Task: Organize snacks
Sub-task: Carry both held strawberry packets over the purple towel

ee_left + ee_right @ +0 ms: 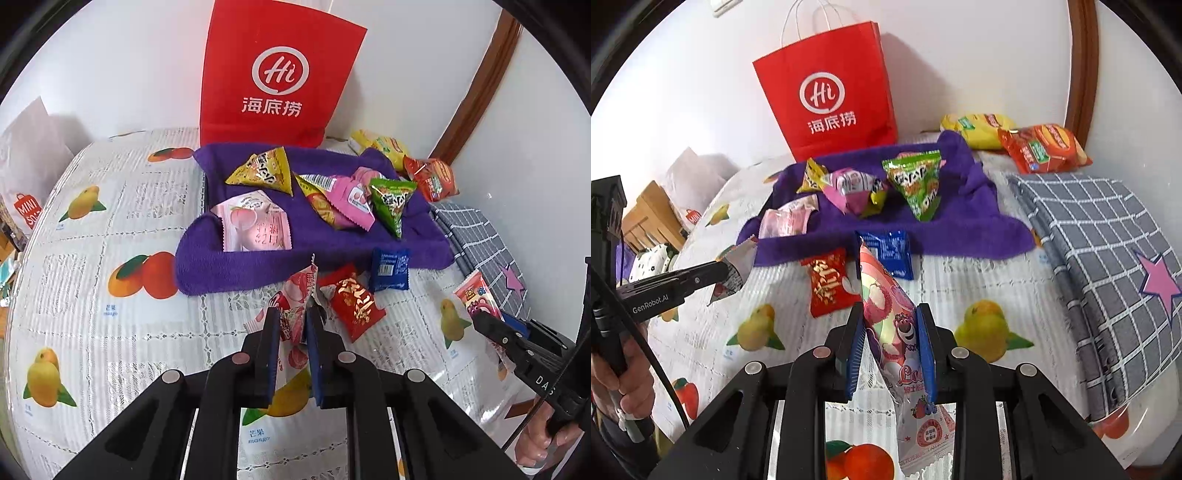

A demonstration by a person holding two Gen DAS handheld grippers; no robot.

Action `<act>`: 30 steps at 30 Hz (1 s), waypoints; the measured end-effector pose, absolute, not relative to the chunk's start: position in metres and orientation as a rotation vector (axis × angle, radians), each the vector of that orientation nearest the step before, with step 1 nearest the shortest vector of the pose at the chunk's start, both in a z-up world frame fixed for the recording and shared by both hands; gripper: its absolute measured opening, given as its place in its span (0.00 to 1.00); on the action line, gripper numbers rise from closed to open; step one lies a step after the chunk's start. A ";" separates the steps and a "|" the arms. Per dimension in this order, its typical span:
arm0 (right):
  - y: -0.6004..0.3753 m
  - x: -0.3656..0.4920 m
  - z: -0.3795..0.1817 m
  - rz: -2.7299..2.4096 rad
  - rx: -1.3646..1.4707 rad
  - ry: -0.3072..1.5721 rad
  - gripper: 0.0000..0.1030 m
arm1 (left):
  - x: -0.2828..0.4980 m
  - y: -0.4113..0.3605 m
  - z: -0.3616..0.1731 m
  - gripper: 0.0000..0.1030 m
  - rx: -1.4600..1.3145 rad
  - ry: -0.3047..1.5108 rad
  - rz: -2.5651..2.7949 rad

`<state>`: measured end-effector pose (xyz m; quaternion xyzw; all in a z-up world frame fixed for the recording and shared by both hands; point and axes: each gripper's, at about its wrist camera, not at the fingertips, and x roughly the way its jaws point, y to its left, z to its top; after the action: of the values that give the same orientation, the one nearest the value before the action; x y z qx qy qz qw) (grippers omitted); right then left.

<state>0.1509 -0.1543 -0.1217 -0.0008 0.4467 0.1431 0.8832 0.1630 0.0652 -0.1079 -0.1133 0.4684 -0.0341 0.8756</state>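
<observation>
Two packets pinched, left hand-held gripper (291, 332) on strawberry packet (295, 295), right hand-held gripper (890, 343) on bear packet (886, 314) (purple towel (960, 229) edge near).

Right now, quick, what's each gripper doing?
Left gripper: closed on a pink strawberry snack packet.
Right gripper: closed on a pink bear snack packet.

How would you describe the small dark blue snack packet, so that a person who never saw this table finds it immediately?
Find the purple towel in front of the red paper bag. Just off the towel's near edge, on the fruit-print tablecloth, lies the blue packet, beside a red packet with gold writing. It is the only dark blue one.
</observation>
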 end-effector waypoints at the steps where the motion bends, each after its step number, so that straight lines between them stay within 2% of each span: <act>1: -0.154 0.151 -0.120 0.298 -0.004 0.927 0.26 | 0.163 0.067 -0.107 0.13 -0.243 0.976 -0.073; 30: -0.135 0.231 -0.087 0.307 0.069 0.867 0.26 | 0.221 0.085 -0.060 0.13 -0.219 0.887 -0.082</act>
<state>0.2306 -0.1349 -0.0872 0.0334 0.4181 0.1481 0.8956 0.2212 0.0853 -0.0599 -0.1055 0.4283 -0.0397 0.8966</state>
